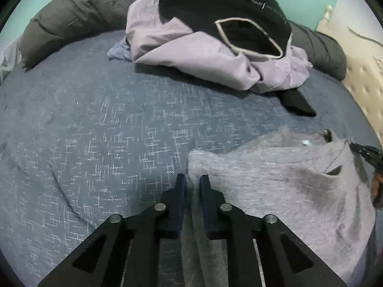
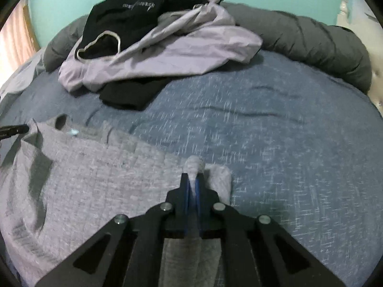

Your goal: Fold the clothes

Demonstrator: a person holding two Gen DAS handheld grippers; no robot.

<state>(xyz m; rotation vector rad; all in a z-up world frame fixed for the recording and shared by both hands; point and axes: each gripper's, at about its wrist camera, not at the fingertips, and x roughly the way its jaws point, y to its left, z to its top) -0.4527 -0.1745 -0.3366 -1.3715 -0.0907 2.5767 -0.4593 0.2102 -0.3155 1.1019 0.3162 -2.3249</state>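
A grey knit garment (image 1: pixel 287 181) lies spread on the blue bedspread (image 1: pixel 95 131). My left gripper (image 1: pixel 193 179) sits at the garment's left corner, its jaws a narrow gap apart with the cloth edge between them. In the right wrist view the same garment (image 2: pixel 83 179) lies at the left. My right gripper (image 2: pixel 193 179) is shut on a bunched corner of it, which sticks out past the fingertips. The other gripper's tip shows at each view's edge (image 1: pixel 366 154) (image 2: pixel 14 129).
A pile of clothes stands at the back of the bed: a lilac garment (image 1: pixel 203 57) (image 2: pixel 167 47) with a black garment (image 1: pixel 227 7) (image 2: pixel 134 9) on top. A rolled dark grey duvet (image 1: pixel 71 24) (image 2: pixel 311 40) lines the far edge. A tufted headboard (image 1: pixel 363 76) is at the right.
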